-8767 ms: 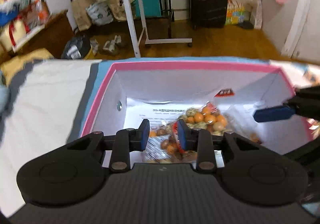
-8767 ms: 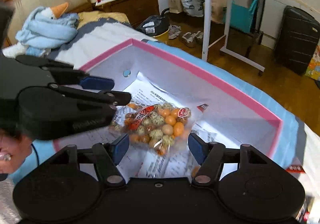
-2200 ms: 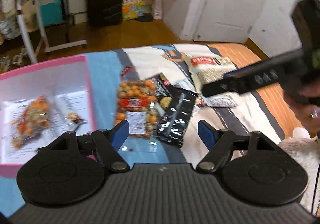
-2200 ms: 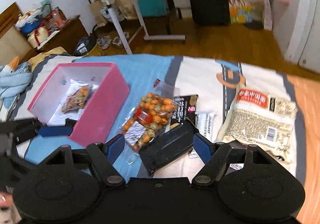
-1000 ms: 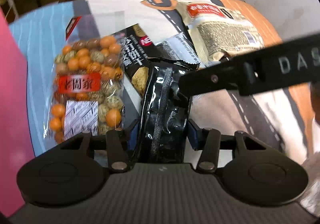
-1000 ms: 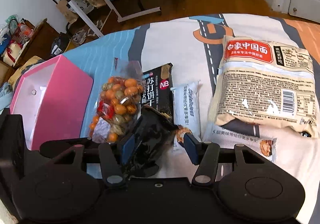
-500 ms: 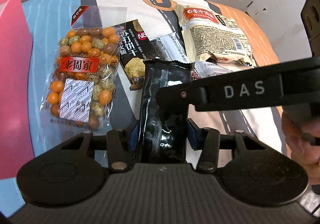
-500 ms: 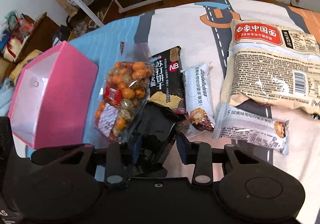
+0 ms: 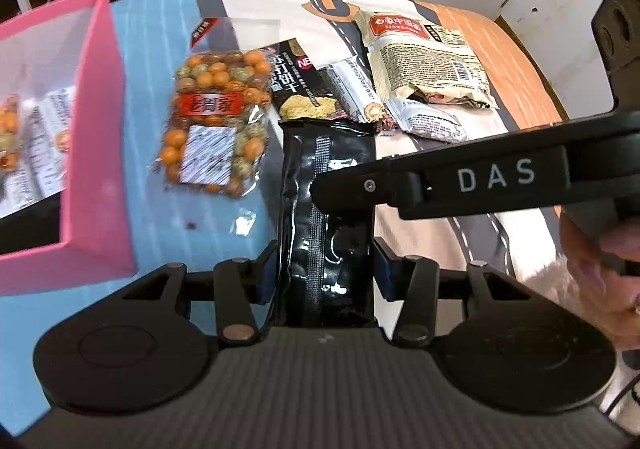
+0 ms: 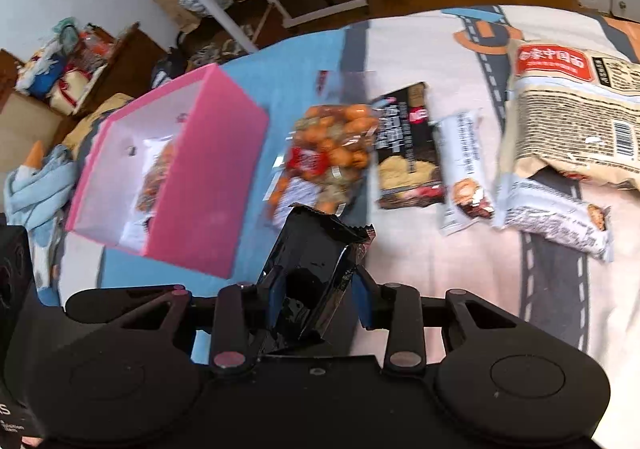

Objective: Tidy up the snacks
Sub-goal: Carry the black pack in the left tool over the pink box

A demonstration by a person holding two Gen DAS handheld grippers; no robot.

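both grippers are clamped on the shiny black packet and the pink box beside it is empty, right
Not quite: the pink box is not empty. The right wrist view shows a bag of orange snack balls already lying inside it. The rest holds: the left gripper and the right gripper are both shut on the shiny black packet.

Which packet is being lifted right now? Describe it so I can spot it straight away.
Start at the pink box on the bedspread; beside it lies a clear bag of orange nuts. Just in front of that bag, both grippers hold the black packet, the only glossy, all-black wrapper with no printing showing.
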